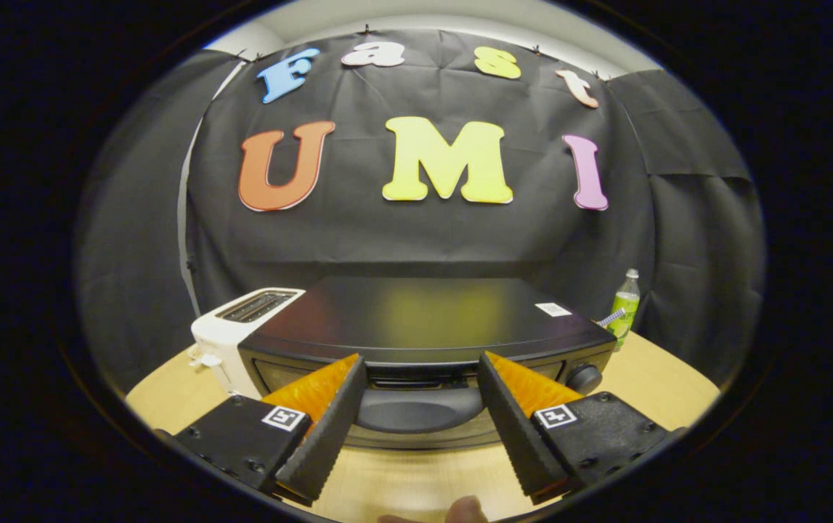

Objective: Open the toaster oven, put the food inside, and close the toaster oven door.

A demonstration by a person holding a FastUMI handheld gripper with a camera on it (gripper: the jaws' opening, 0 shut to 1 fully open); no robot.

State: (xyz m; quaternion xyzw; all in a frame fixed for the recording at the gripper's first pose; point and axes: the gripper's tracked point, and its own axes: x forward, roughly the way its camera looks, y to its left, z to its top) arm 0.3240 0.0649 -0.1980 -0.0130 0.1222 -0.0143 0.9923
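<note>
A black toaster oven (427, 327) sits on a pale wood-grain counter (648, 378) inside a booth hung with black cloth, its door closed and its broad handle (416, 410) facing the camera. A small white label (553, 309) lies on the oven's glossy top near the right rear corner; its print is too small to read. A round knob (583, 378) shows at the right end of the oven's front.

The gripper (422, 378) hangs released just in front of the oven, its two fingers spread wide and holding nothing; the door handle lies between them and just beyond their tips. Each finger mount carries a small square black-and-white marker.

A white slot toaster (234, 338) stands against the oven's left side, its slots facing up. A green drink bottle (625, 305) with a pale cap stands upright on the counter behind the oven's right rear corner, near the cloth wall; its label cannot be read. Above the cloth, a strip of pale wall shows. A fingertip (465, 508) of a person appears below the gripper.
</note>
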